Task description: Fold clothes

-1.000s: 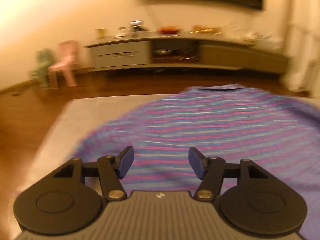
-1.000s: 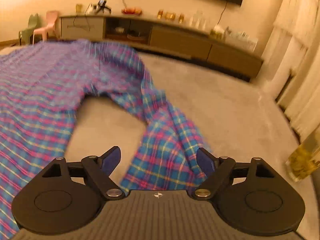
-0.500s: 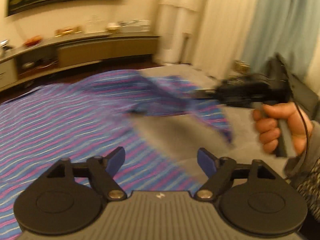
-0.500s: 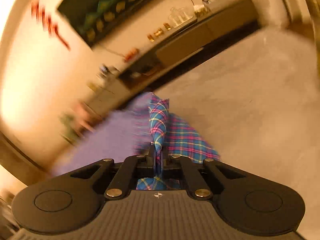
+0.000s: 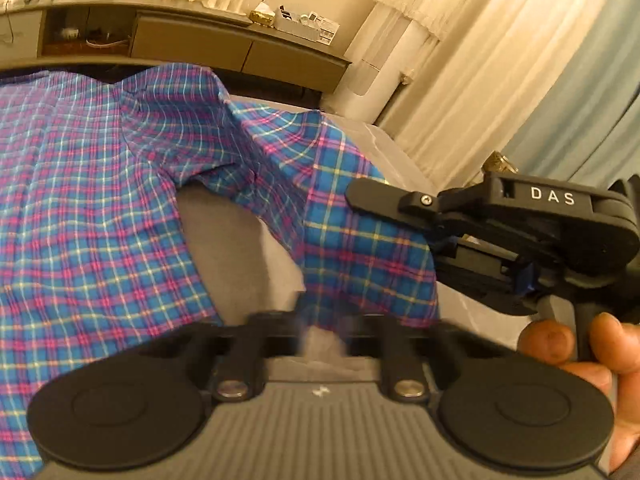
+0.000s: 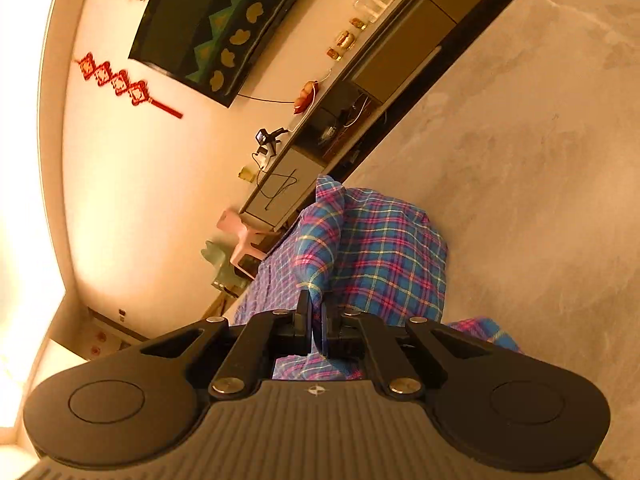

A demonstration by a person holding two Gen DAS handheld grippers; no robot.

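Long low sideboard (image 5: 192, 40), pale curtains (image 5: 480, 80), pink chair (image 6: 244, 236), red wall ornament (image 6: 120, 80).

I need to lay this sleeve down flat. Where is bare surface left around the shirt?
A grey wedge lies bare between the plaid shirt body and the raised sleeve. The right gripper view shows open grey surface beyond the sleeve. The shirt body crowds the other side.
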